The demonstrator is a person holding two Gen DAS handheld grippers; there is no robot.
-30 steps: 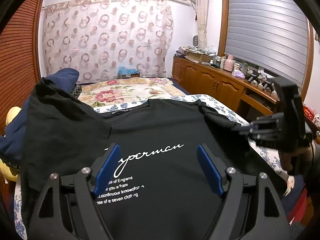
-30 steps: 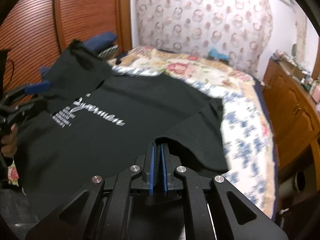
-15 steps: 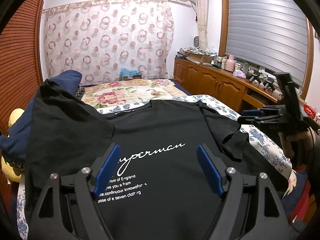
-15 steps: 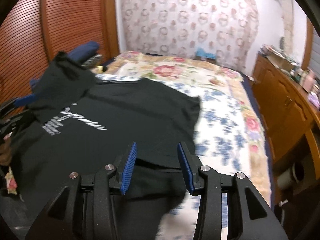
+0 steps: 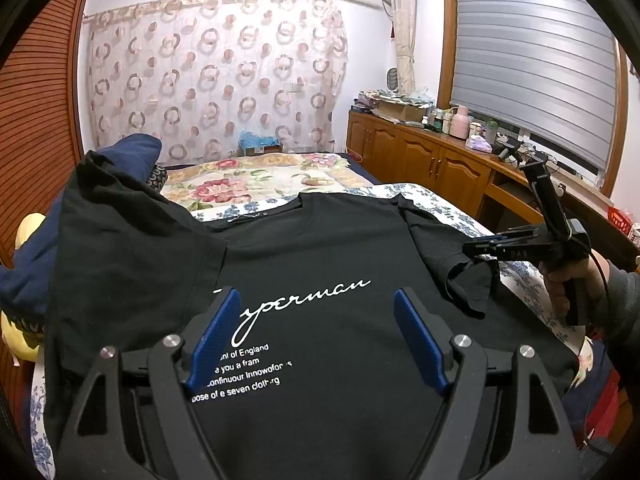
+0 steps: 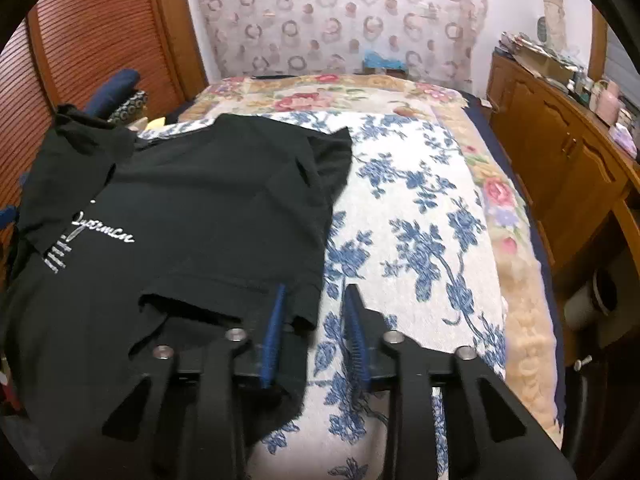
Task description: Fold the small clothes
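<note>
A black T-shirt (image 5: 320, 264) with white script and smaller printed lines on its chest lies face up on a bed (image 6: 420, 208) covered by a blue-flowered white sheet, with a rose-patterned blanket (image 5: 256, 184) farther back. The shirt's collar points toward the ring-patterned curtain (image 5: 216, 80). One side of the shirt is folded in over the chest, its sleeve (image 5: 120, 232) draped upward near a navy pillow (image 5: 136, 148); the opposite sleeve (image 5: 452, 256) lies turned in on the shirt body near the edge. The left tongs (image 5: 316, 336) hang above the printed text, blue pads spread wide with nothing between them. The right tongs (image 6: 316, 332), held by a hand (image 5: 568, 284) at the bed's side, have just been closing; a narrow gap remains between the pads, which straddle the shirt's side edge, one pad over black cloth and the other over bare sheet, and they do not press the cloth. A wooden cabinet (image 5: 432, 160) with cluttered top stands along the wall under a window blind (image 5: 532, 56)
</note>
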